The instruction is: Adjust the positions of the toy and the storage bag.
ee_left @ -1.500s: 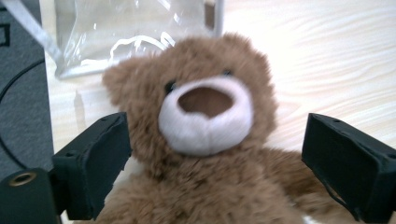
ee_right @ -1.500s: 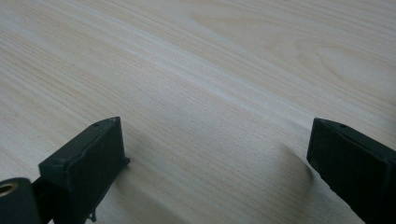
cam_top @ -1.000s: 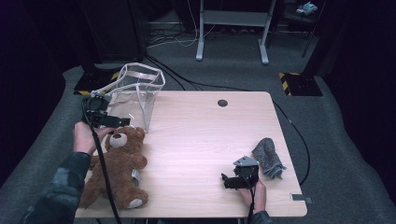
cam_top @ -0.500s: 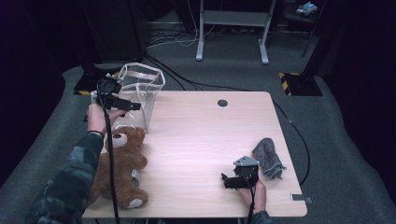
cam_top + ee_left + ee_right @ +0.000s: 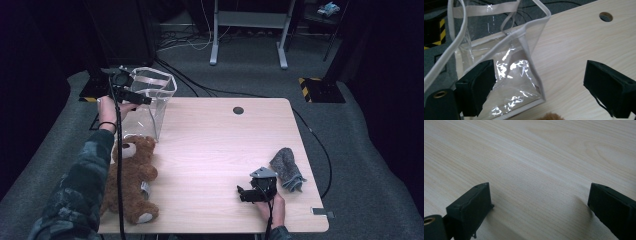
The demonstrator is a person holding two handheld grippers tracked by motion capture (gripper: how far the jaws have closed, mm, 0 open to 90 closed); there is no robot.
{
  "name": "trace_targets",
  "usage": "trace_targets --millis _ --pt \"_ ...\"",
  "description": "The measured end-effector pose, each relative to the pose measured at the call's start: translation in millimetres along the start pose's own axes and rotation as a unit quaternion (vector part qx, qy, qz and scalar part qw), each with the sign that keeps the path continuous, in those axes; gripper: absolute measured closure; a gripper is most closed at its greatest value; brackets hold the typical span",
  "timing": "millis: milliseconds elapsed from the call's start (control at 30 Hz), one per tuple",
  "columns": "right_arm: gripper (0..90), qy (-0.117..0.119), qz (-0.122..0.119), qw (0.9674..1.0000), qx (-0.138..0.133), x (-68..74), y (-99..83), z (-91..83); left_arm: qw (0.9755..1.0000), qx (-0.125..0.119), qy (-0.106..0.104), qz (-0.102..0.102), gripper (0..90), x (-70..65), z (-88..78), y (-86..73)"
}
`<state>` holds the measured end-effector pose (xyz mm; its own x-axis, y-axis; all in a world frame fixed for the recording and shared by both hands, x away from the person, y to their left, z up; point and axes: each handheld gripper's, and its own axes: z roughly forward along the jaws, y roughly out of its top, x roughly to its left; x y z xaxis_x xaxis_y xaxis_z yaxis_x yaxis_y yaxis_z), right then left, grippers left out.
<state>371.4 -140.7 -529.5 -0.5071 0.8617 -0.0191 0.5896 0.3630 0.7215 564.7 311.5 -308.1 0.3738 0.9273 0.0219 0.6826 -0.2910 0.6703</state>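
The left gripper (image 5: 142,100), jaws spread and just closing slightly with nothing between them, hovers at the clear bag (image 5: 150,107) on the tabletop's (image 5: 210,150) far-left corner. The right gripper (image 5: 242,194), jaws spread, rests over bare wood near the front edge.

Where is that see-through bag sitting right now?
In the high view, the clear bag stands upright at the table's far left corner, just beyond the teddy bear.

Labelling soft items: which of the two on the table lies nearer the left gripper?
The brown plush teddy bear, lying just below the left gripper beside the clear plastic bag. The grey cloth lies across the table by the right gripper.
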Motion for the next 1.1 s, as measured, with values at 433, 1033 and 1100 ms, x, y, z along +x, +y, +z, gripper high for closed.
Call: trace_targets --millis 433,1033,1100 --pt "4.7 0.0 -0.005 1.0 -0.004 -0.1 0.2 0.4 0.9992 0.019 -0.003 -0.034 24.7 32.7 21.3 4.6" --pt "4.9 0.001 -0.01 0.9999 -0.004 -0.2 0.1 0.0 0.9996 0.021 0.018 -0.003 71.7 28.2 33.9 1.4" --pt "4.9 0.0 -0.006 1.0 -0.005 0.1 0.2 0.2 0.9992 0.005 0.04 -0.001 63.1 29.1 29.7 2.9"
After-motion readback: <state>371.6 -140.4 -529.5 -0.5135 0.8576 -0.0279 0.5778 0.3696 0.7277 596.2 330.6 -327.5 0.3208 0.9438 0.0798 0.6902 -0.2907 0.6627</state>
